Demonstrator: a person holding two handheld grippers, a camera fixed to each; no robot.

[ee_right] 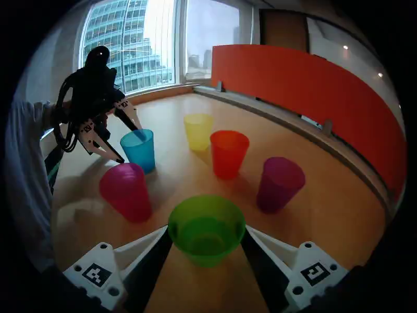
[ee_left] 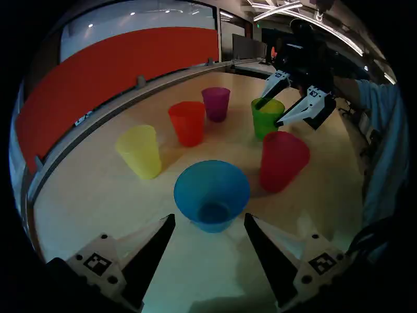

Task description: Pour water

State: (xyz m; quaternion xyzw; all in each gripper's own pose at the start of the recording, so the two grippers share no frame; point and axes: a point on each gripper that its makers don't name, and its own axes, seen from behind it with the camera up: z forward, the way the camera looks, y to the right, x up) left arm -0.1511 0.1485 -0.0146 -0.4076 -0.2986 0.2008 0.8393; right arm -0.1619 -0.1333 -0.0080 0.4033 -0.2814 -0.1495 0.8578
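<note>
The left tool (ee_left: 208,218) is released, its 2 fingers straddling the blue cup (ee_left: 211,190) with a sliver of gap on each side. The right tool (ee_right: 206,229) brackets the green cup (ee_right: 206,216), fingers against its walls; I cannot tell whether it squeezes. Both cups stand upright on the wooden surface (ee_left: 323,198).

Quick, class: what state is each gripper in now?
Left gripper: open, around blue cup.
Right gripper: open, around green cup.

Left gripper (ee_left: 209,215), right gripper (ee_right: 206,228): white, black jaws, coded markers (ee_left: 99,262); pale sleeve (ee_left: 385,135).
</note>
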